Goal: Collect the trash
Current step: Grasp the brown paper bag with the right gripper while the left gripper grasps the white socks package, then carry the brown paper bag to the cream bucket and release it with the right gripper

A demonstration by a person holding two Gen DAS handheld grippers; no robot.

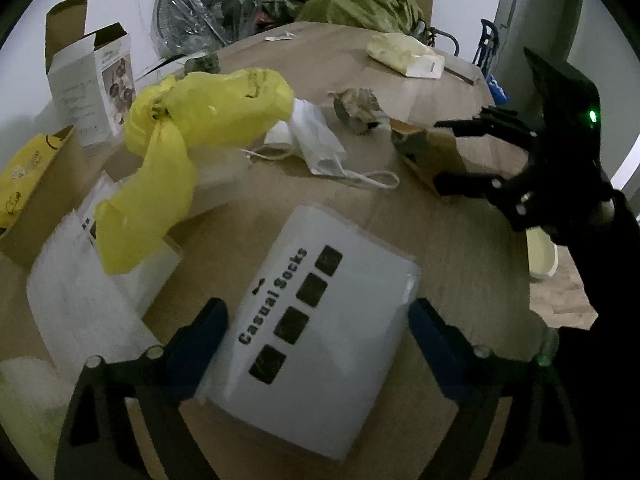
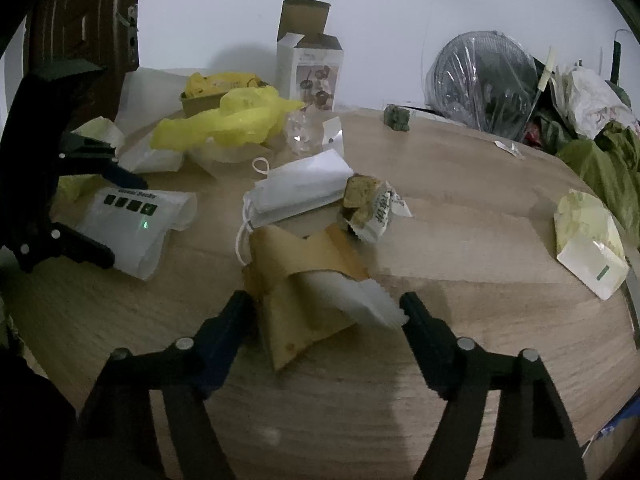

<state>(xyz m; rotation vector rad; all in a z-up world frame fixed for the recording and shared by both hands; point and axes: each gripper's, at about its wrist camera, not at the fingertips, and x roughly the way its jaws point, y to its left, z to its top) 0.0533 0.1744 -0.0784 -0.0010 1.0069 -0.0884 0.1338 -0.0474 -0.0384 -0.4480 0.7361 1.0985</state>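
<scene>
My left gripper (image 1: 316, 320) is open, its fingers on either side of a white "Casual Socks" packet (image 1: 316, 320) lying flat on the wooden table (image 1: 460, 248). My right gripper (image 2: 326, 310) is open around a brown paper wrapper with white corrugated paper (image 2: 308, 292). From the left wrist view the right gripper (image 1: 440, 152) shows open at that brown wrapper (image 1: 432, 152). From the right wrist view the left gripper (image 2: 120, 216) straddles the socks packet (image 2: 136, 224). A yellow plastic bag (image 1: 188, 148), a white face mask (image 2: 300, 192) and a crumpled wrapper (image 2: 368, 208) lie between.
An open white carton (image 2: 312, 68) and a brown box (image 1: 32, 196) stand at the table's far edge. A wrapped fan (image 2: 484, 80), green cloth (image 1: 360, 0) and a pale yellow pouch (image 2: 588, 240) lie around. A small green lump (image 2: 396, 118) sits near the back.
</scene>
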